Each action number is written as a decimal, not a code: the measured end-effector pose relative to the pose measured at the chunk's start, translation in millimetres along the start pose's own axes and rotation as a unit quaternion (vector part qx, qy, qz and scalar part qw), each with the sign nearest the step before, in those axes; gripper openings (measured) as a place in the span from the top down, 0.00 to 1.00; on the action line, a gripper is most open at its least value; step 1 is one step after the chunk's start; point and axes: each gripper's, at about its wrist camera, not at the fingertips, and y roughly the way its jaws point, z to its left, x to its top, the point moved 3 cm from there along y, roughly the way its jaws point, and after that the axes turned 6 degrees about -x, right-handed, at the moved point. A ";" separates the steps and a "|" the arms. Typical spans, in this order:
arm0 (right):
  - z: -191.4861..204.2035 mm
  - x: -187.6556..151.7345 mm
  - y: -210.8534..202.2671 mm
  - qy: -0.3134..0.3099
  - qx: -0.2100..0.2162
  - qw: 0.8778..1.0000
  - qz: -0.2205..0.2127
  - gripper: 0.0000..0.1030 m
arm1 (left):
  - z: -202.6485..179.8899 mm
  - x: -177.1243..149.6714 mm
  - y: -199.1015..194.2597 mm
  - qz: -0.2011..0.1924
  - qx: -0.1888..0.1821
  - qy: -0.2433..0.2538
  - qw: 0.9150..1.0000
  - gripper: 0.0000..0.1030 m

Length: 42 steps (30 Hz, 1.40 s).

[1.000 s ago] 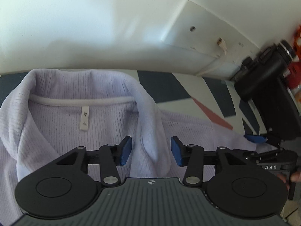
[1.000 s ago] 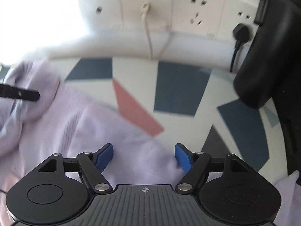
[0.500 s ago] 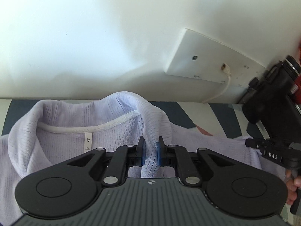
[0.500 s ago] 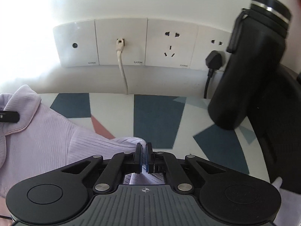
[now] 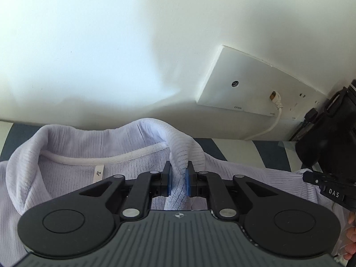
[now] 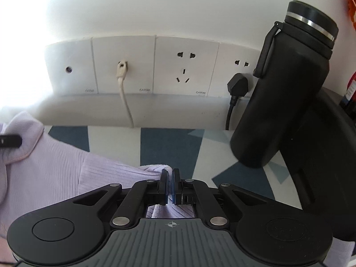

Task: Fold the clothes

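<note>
A pale lilac ribbed top [image 5: 73,162] with a collar and a white neck label [image 5: 98,173] lies on a patterned surface below a white wall. My left gripper [image 5: 178,179] is shut on a raised fold of the collar at the neck's right side. In the right wrist view the same lilac top [image 6: 55,173] spreads to the left, and my right gripper [image 6: 170,184] is shut on a pinched ridge of its shoulder edge. The right gripper's tip also shows at the right edge of the left wrist view [image 5: 320,181], over the fabric.
A tall black bottle [image 6: 282,93] stands close on the right, against a dark object [image 6: 322,155]. White wall sockets [image 6: 184,66] hold a white cable [image 6: 124,98] and a black plug [image 6: 237,86]. The surface [image 6: 162,146] is white with blue and teal shapes.
Both grippers went from open to shut on the lilac top, then lifted the pinched fabric a little. Both views have tilted up, showing more wall.
</note>
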 end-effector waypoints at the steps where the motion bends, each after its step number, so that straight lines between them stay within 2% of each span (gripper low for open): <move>1: 1.0 3.6 1.3 -0.001 -0.001 1.000 -0.001 0.98 | 0.0 0.6 1.9 -0.002 0.003 0.000 1.000 0.89; 4: 6.1 9.7 9.1 -0.016 -0.012 1.000 0.000 0.98 | 1.7 0.2 14.5 0.011 0.009 -0.010 1.000 0.89; 6: 6.3 6.9 20.1 -0.017 -0.020 1.000 0.015 0.98 | 2.8 -8.2 25.9 0.022 0.019 -0.011 1.000 0.89; 10: 7.2 -8.5 33.4 -0.026 -0.028 0.999 0.033 0.98 | -0.5 -19.5 27.0 0.005 0.031 0.002 0.999 0.86; 12: 10.3 -9.6 31.3 -0.036 -0.033 0.998 0.028 0.97 | -2.1 -22.1 24.7 -0.005 0.036 0.013 0.999 0.82; 13: 11.8 -8.7 31.1 -0.038 -0.034 0.998 0.030 0.96 | -3.2 -22.7 22.1 -0.007 0.040 0.022 0.999 0.68; 14: 12.6 -8.2 30.0 -0.034 -0.037 0.998 0.031 0.90 | -4.5 -21.9 16.6 -0.007 0.043 0.034 0.998 0.41; 15: 11.6 -6.7 28.2 -0.023 -0.037 0.999 0.033 0.82 | -5.6 -20.8 9.8 -0.009 0.045 0.046 0.998 0.31; 16: 10.5 -5.2 26.4 -0.012 -0.037 0.999 0.034 0.63 | -5.1 -18.0 -3.3 -0.022 0.034 0.059 0.997 0.29; 17: 8.1 -2.2 22.8 0.003 -0.031 0.999 0.034 0.48 | -4.6 -15.2 -16.5 -0.034 0.024 0.073 0.996 0.29; 20: 1.8 8.1 9.0 0.046 -0.007 0.999 0.028 0.37 | 9.2 -5.7 -60.9 -0.066 0.008 0.080 0.995 0.29; 23: 8.3 19.6 -8.0 0.074 0.024 0.997 0.011 0.31 | 51.4 -10.4 -106.6 -0.096 0.008 0.037 0.995 0.29; 25: 19.1 26.0 -19.3 0.089 0.065 0.994 -0.003 0.31 | 84.4 -24.7 -129.3 -0.100 0.034 0.018 0.994 0.29; 27: 42.8 29.2 -26.5 0.085 0.129 0.988 -0.008 0.35 | 116.9 -44.6 -147.6 -0.099 0.083 0.020 0.991 0.29; 29: 71.1 31.3 -31.6 0.072 0.183 0.980 -0.010 0.45 | 146.5 -61.3 -160.6 -0.092 0.139 0.032 0.985 0.29; 32: 125.4 28.6 -32.7 0.030 0.249 0.968 -0.001 0.53 | 186.1 -72.3 -172.1 -0.066 0.174 0.021 0.982 0.29; 36: 199.0 15.8 -31.7 -0.034 0.290 0.956 0.013 0.57 | 222.2 -69.1 -186.7 -0.063 0.192 0.006 0.979 0.29; 39: 242.3 5.2 -32.6 -0.049 0.308 0.949 0.035 0.57 | 242.4 -62.0 -194.5 -0.060 0.195 0.009 0.979 0.29; 42: 276.1 0.5 -33.2 -0.059 0.315 0.946 0.048 0.57 | 257.3 -55.0 -186.7 -0.034 0.168 0.006 0.985 0.29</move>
